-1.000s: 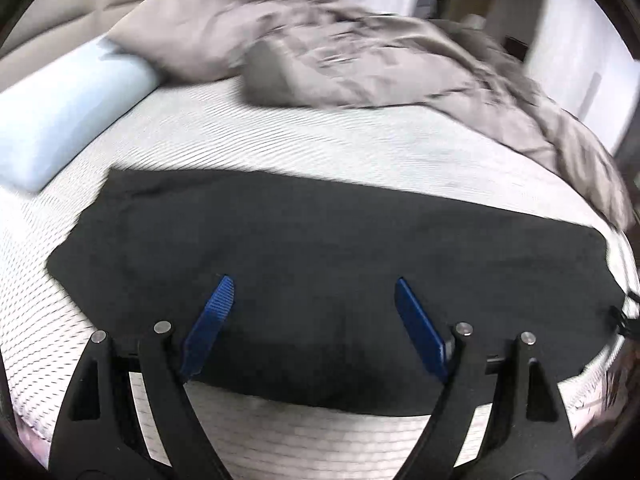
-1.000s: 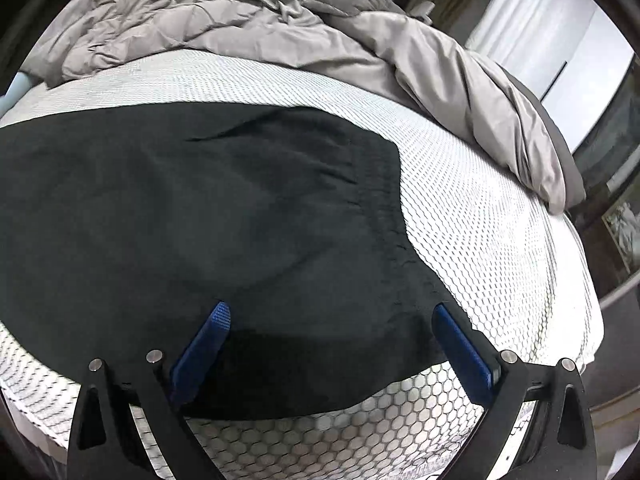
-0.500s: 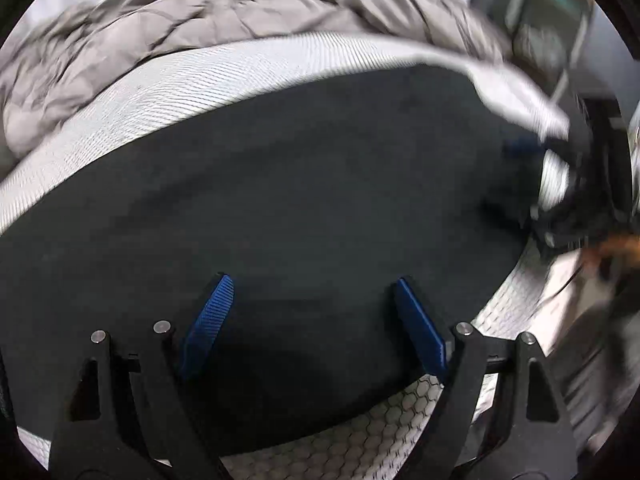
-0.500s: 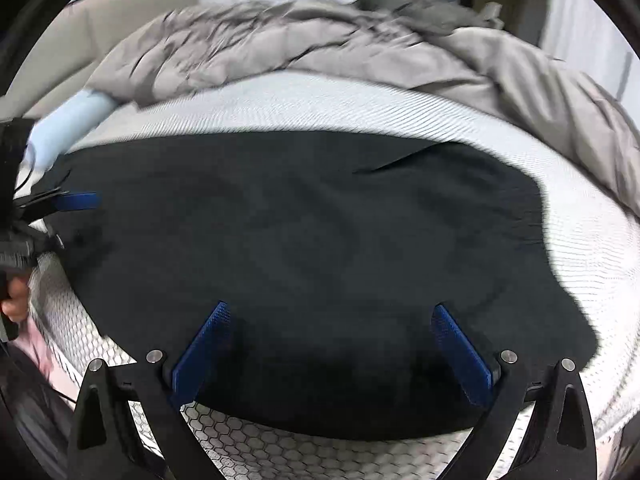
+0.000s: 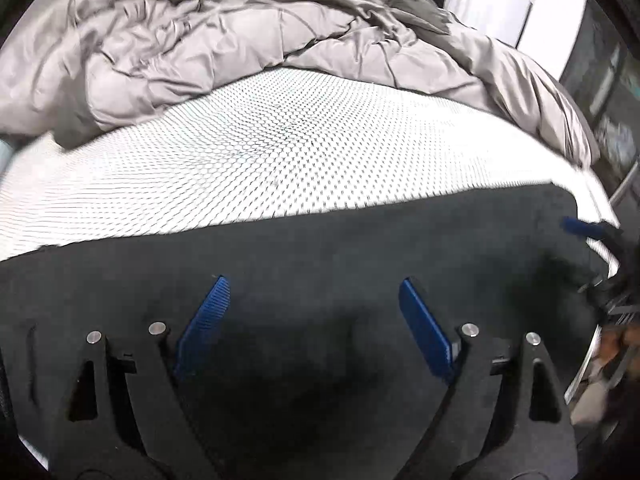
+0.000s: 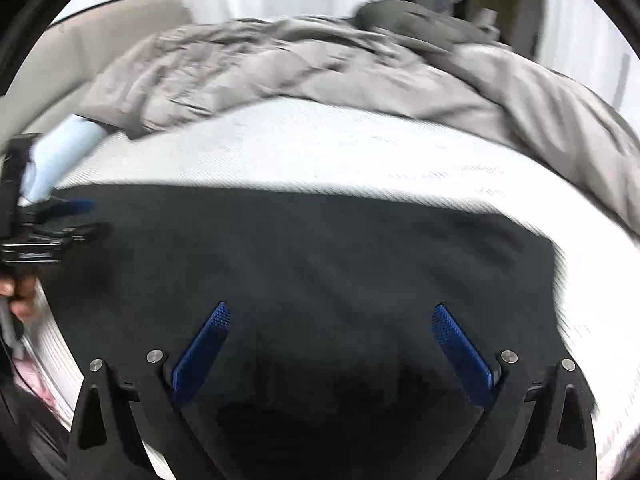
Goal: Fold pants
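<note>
The pants (image 5: 320,264), black and spread flat, lie across the near part of the bed (image 5: 280,152), whose white honeycomb-patterned mattress is the landmark here. At the mattress's left end a pale blue pillow (image 6: 60,152) lies just past the pants' left edge. Over the left part of the pants hangs the left gripper (image 5: 314,292), its blue-padded jaws spreading wider at this moment, with nothing caught between them, only the dark cloth lying below. Along the far side of the mattress a crumpled grey duvet (image 5: 224,44) is heaped from left to right. Over the right part of the pants hangs the right gripper (image 6: 332,316), its jaws spread wide and empty, the cloth beneath them. White mattress shows beyond the pants' right edge, and the right wrist view is blurred.
</note>
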